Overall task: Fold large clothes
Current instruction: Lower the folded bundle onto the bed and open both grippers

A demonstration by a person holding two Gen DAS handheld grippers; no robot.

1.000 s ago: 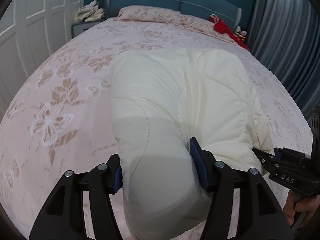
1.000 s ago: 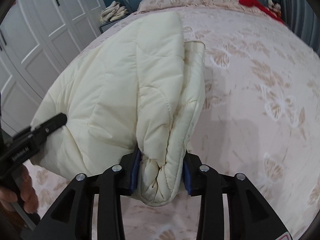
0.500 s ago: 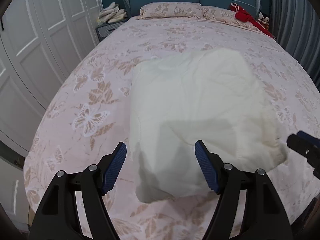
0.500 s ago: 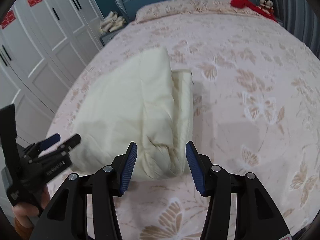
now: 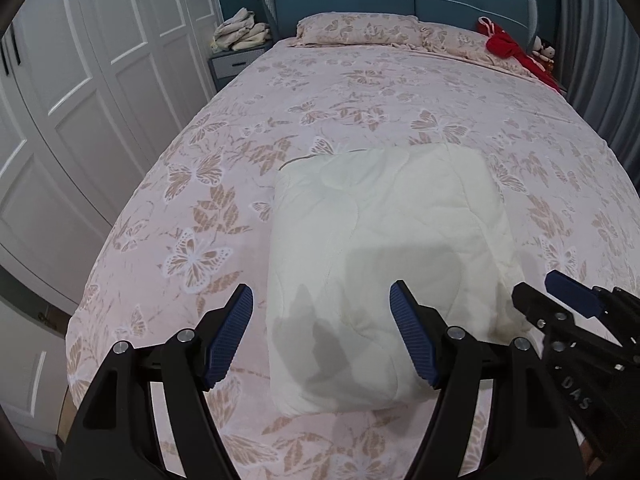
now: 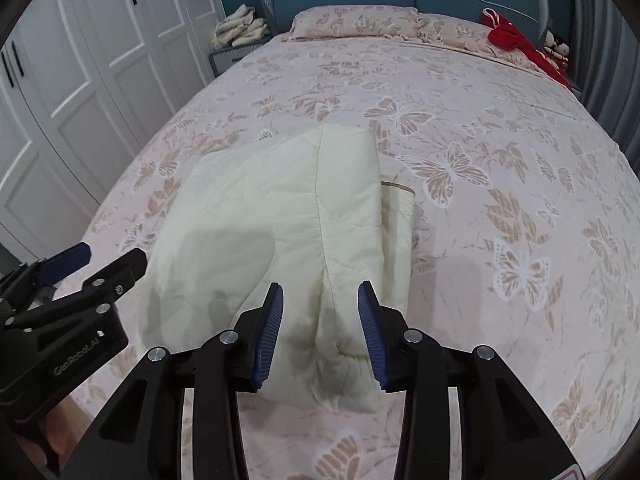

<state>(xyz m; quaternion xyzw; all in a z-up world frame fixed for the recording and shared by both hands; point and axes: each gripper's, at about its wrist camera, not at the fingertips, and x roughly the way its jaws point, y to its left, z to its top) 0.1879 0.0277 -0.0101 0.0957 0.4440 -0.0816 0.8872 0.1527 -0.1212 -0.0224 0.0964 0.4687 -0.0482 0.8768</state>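
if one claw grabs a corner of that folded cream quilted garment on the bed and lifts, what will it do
The folded cream quilted garment would probably sag and unfold, since its soft layers lie loosely stacked, one protruding at the right edge in the right wrist view. It looks puffy and padded, so likely light for its bulk. Pushed across the butterfly-print bedspread, it would probably bunch rather than slide neatly.

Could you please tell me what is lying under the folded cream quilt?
The quilt rests on the butterfly-print bedspread, which shows all around it. A lower folded layer sticks out on one side. Anything else beneath is covered.
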